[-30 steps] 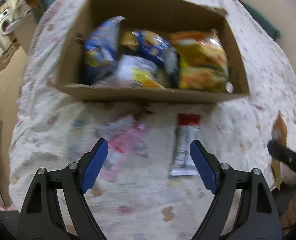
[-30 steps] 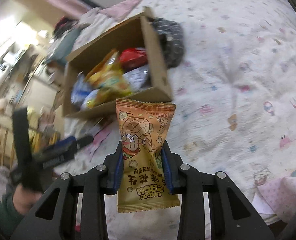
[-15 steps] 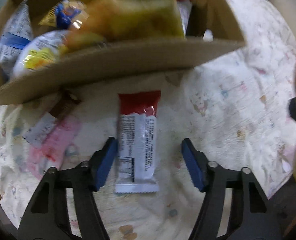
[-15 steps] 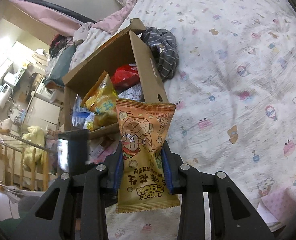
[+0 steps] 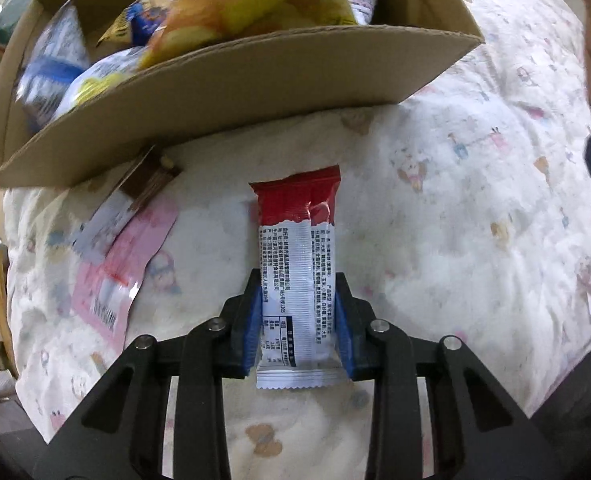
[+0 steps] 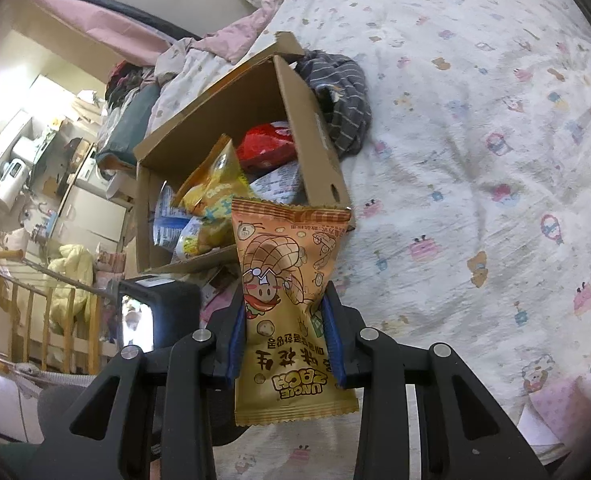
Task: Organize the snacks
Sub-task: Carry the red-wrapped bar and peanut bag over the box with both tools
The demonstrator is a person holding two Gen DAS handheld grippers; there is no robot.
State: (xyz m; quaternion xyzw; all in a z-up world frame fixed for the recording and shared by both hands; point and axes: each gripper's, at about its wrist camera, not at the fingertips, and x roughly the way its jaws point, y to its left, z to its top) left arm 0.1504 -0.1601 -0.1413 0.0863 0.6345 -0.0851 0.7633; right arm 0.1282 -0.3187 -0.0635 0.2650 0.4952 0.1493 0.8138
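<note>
Bed with a cartoon-print quilt (image 5: 475, 208) carries everything; cluttered room at 9 o'clock in the right wrist view.

Red-and-white snack bar (image 5: 297, 276) lies flat on the quilt just short of the cardboard box (image 5: 231, 84), long axis running 12 to 6 o'clock, red end towards the box. Left gripper (image 5: 298, 322) points down onto it, straddling its lower white half across the short axis. Jaws closing; blue pads appear to meet both long edges. Judgement: grasp nearly complete, lift into the box next, box wall at 12 o'clock.

Pink packet (image 5: 123, 264) and a brown-tipped one (image 5: 135, 192) lie at 9–10 o'clock of the bar, still outside the box.

Right gripper (image 6: 286, 336) is clamped on an orange peanut packet (image 6: 289, 280), held clear of the quilt, box at 11 o'clock. Box already holds several bags.
</note>
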